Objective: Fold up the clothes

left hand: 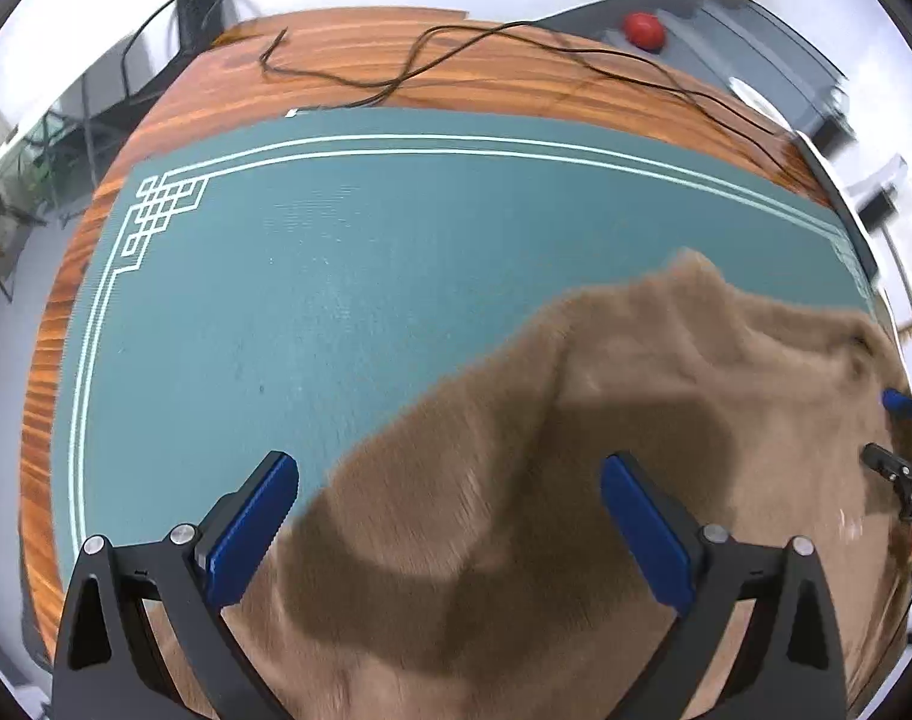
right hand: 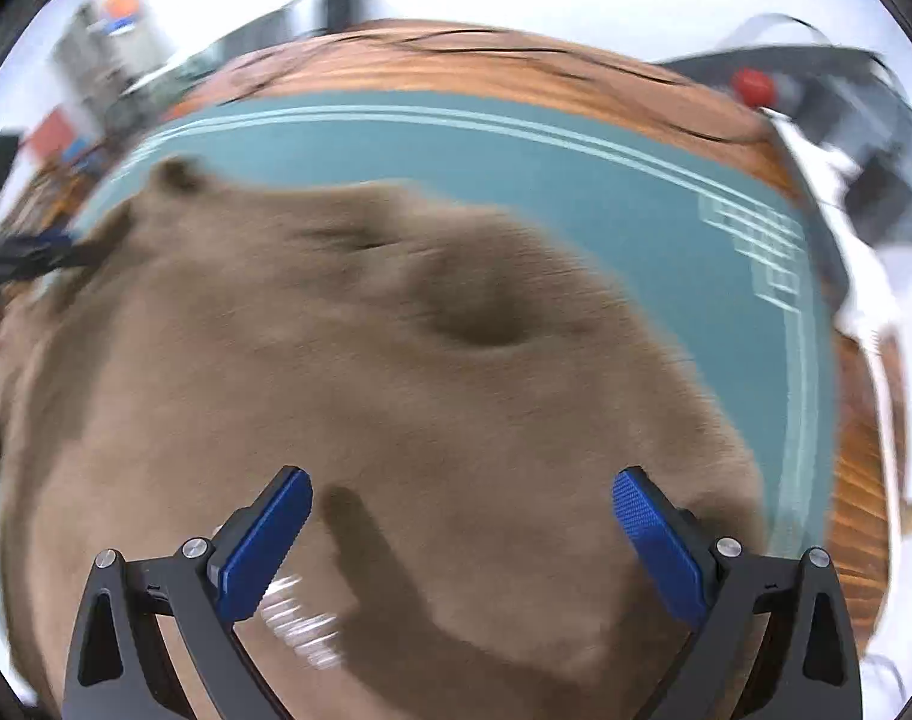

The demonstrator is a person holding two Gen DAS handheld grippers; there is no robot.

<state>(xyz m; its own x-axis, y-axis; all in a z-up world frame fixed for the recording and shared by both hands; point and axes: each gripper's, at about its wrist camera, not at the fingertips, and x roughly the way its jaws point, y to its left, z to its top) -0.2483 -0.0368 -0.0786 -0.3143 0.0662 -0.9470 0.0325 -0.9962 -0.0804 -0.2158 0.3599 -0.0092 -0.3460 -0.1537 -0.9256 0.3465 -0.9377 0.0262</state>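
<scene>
A tan fuzzy garment (left hand: 606,450) lies bunched on a teal mat (left hand: 336,300) and spreads toward the near right. My left gripper (left hand: 450,510) is open and empty, hovering above the garment's left edge. In the right wrist view the same garment (right hand: 366,360) fills most of the frame, blurred, with white print (right hand: 300,618) near the bottom. My right gripper (right hand: 462,522) is open and empty above it. The right gripper also shows at the right edge of the left wrist view (left hand: 903,456). The left gripper shows at the left edge of the right wrist view (right hand: 30,252).
The mat lies on a wooden table (left hand: 456,54). A black cable (left hand: 456,54) trails across the far wood. A grey unit with a red button (left hand: 645,30) stands at the far right. The mat's white border pattern (left hand: 162,210) marks its far left corner.
</scene>
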